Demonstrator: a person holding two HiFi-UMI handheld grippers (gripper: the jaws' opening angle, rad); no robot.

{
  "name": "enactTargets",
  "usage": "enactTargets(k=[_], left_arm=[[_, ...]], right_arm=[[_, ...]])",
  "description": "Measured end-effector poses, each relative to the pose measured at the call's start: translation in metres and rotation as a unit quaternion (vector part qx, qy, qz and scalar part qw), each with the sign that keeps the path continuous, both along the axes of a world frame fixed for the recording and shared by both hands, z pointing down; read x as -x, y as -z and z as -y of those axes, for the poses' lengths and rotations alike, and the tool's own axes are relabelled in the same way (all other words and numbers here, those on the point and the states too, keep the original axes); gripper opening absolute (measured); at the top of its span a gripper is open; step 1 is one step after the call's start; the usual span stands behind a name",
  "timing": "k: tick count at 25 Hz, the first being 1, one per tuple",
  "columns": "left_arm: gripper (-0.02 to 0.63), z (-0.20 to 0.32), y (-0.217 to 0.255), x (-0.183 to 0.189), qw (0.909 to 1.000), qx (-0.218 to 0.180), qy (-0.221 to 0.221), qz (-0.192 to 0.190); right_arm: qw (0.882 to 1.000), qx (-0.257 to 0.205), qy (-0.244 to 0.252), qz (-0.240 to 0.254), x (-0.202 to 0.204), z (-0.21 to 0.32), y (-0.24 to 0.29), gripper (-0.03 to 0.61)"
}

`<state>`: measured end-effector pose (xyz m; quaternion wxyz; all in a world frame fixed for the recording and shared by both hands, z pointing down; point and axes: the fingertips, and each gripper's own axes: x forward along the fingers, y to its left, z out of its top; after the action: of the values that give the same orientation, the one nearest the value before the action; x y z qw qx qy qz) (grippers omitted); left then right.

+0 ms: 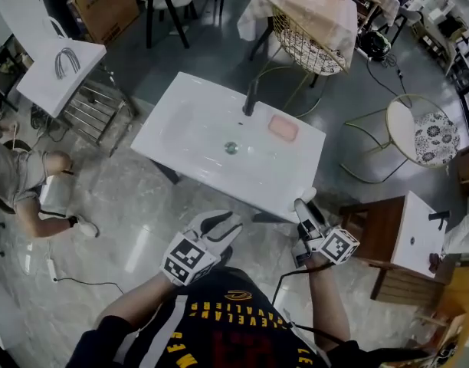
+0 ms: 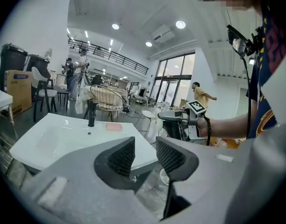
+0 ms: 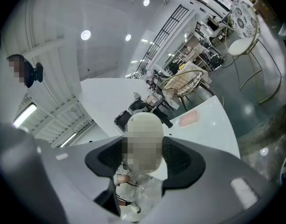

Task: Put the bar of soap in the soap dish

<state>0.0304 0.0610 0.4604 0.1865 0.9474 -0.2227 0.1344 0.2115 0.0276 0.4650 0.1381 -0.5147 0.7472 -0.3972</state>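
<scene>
A pale oval bar of soap (image 3: 144, 121) sits between the pads of my right gripper (image 3: 143, 155), which is shut on it. In the head view that gripper (image 1: 306, 202) hovers just off the near right corner of the white sink top (image 1: 190, 104), with the soap (image 1: 308, 195) at its tip. The pink soap dish (image 1: 283, 128) lies on the sink top right of the black faucet (image 1: 250, 98) and looks empty. My left gripper (image 1: 223, 222) is below the sink's near edge, open with nothing between its jaws (image 2: 145, 153). The dish (image 2: 113, 127) shows beyond them.
A person (image 1: 24, 182) sits on the floor at the left. A wire chair (image 1: 311, 48) stands behind the sink and a round cushioned chair (image 1: 426, 133) at the right. A wooden cabinet with a white top (image 1: 414, 236) stands close by my right gripper. Another white top (image 1: 58, 71) is at the far left.
</scene>
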Motion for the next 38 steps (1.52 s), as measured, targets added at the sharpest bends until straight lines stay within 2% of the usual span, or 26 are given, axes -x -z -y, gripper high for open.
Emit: enactTargets(k=[5, 13, 20, 31, 38], left_arm=[[0.143, 0.028, 0.000, -0.003, 0.9999, 0.011, 0.012, 0.002], [0.143, 0.080, -0.018, -0.014, 0.9995, 0.025, -0.020, 0.005], [0.143, 0.135, -0.028, -0.026, 0.9979, 0.024, -0.060, 0.003], [0.143, 0.198, -0.043, -0.026, 0.9962, 0.051, -0.070, -0.001], [0.143, 0.220, -0.058, -0.014, 0.9951, 0.066, -0.074, 0.003]], right_arm=[[1.000, 0.011, 0.008, -0.009, -0.006, 0.029, -0.006, 0.253], [0.999, 0.025, 0.002, -0.039, -0.016, 0.083, -0.014, 0.253], [0.993, 0.055, 0.000, -0.107, -0.033, 0.138, -0.029, 0.253], [0.964, 0.103, 0.065, -0.237, -0.040, 0.207, -0.054, 0.253], [0.935, 0.142, 0.105, -0.308, -0.042, 0.233, -0.084, 0.253]])
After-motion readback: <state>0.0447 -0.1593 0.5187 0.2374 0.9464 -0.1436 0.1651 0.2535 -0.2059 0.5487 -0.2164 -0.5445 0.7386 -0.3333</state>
